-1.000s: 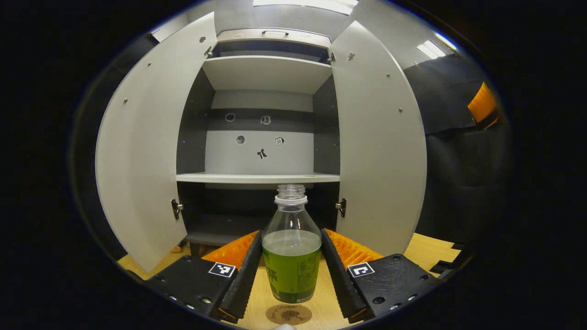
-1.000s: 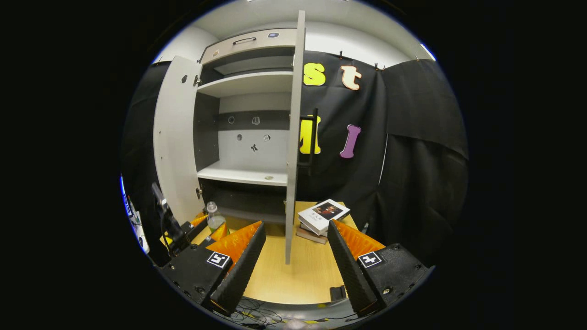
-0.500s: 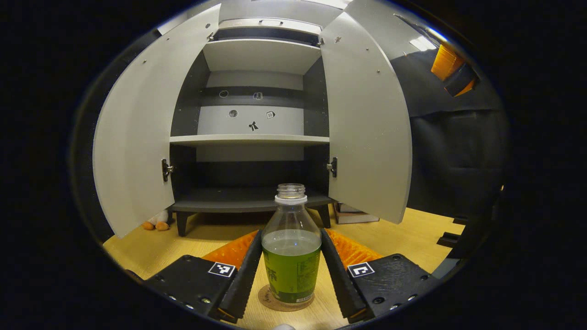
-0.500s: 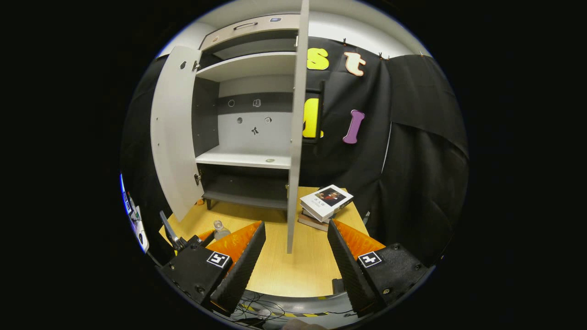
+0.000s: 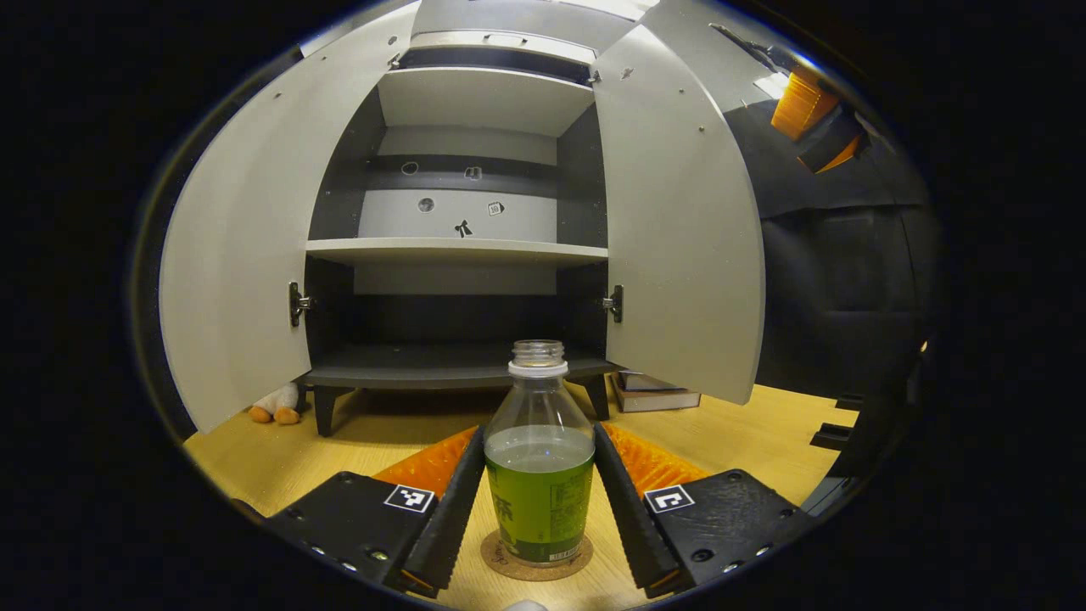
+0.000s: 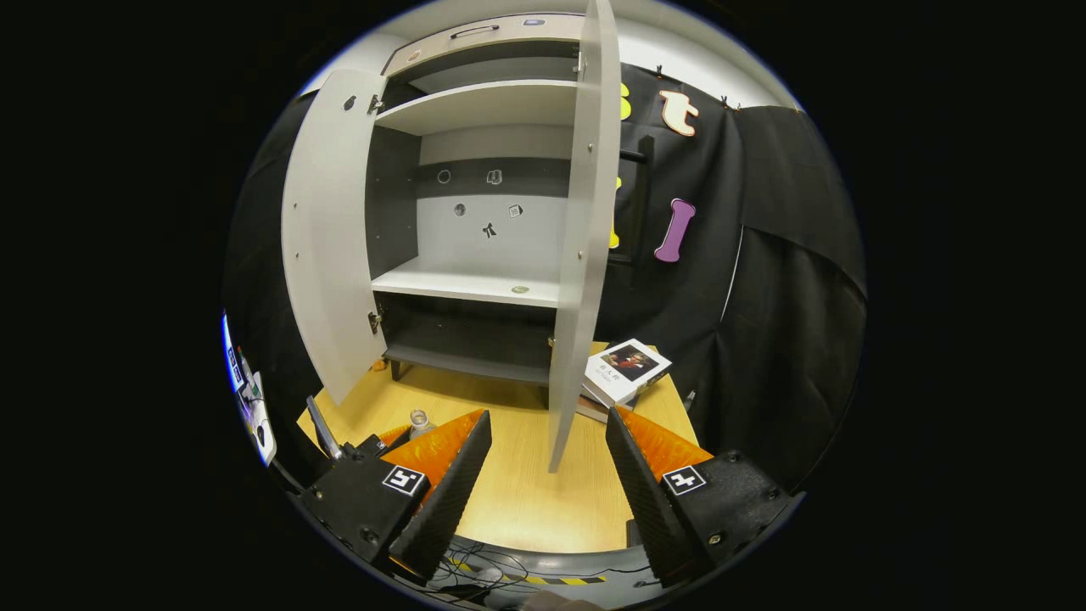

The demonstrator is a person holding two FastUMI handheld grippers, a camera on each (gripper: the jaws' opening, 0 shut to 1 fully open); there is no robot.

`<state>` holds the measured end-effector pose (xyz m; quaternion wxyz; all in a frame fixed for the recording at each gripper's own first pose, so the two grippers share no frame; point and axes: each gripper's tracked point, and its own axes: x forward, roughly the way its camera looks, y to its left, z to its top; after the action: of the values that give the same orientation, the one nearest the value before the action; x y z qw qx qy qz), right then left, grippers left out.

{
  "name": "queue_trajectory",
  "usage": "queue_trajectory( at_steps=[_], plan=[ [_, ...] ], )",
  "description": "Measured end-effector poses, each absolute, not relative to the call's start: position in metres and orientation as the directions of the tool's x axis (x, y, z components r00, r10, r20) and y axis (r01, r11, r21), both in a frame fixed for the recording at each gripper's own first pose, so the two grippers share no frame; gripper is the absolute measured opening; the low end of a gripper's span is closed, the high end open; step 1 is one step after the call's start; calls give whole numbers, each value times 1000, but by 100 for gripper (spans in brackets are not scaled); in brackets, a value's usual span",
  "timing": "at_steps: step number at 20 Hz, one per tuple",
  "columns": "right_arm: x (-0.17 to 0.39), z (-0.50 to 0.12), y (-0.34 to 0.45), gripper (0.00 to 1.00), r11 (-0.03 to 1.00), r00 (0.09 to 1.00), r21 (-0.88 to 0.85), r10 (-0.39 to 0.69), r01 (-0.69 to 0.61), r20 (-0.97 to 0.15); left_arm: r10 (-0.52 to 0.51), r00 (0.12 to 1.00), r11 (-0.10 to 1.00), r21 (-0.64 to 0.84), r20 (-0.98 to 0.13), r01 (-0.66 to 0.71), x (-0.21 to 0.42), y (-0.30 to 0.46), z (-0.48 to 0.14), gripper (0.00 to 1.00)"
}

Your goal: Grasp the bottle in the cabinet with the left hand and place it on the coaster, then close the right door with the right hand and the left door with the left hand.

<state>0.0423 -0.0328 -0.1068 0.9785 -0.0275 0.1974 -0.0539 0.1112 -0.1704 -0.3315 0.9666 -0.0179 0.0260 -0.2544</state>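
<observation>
**Left jaws gripping bottle on coaster, right jaws spread**

Left gripper (image 5: 539, 501) is clamping the bottle (image 5: 540, 475), both fingers pressing its sides. Bottle is standing upright on the coaster (image 5: 536, 563) on the wooden table (image 5: 747, 424), in front of the cabinet (image 5: 458, 246). Right gripper (image 6: 543, 475) is hanging wide, holding nothing. Right door (image 6: 581, 229) and left door (image 6: 327, 238) are both standing open. Books (image 6: 626, 371) are lying beside the cabinet.
</observation>
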Motion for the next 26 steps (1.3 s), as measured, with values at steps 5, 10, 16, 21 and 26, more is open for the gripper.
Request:
queue_trajectory(
  at_steps=[5, 10, 16, 21, 26],
  plan=[
    [46, -98, -36, 84, 992, 923, -69, -125, 107, -363, -475, 879, 880, -24, -33, 475, 109, -164, -307, 98],
    [47, -85, -40, 84, 990, 936, -44, -140, 133, -323, -484, 873, 874, -20, 58, 486, 119, -172, -221, 96],
    [47, -42, -69, 84, 977, 956, -19, -212, 212, -204, -526, 830, 846, 11, 188, 534, 132, -181, -83, 96],
    [38, 9, -106, 84, 947, 944, -11, -322, 322, -79, -503, 838, 839, -114, 211, 532, 143, -154, -12, 96],
    [45, 39, -133, 84, 919, 919, -7, -395, 395, 3, -414, 904, 899, -111, 106, 424, 154, -85, -13, 100]
  ],
)
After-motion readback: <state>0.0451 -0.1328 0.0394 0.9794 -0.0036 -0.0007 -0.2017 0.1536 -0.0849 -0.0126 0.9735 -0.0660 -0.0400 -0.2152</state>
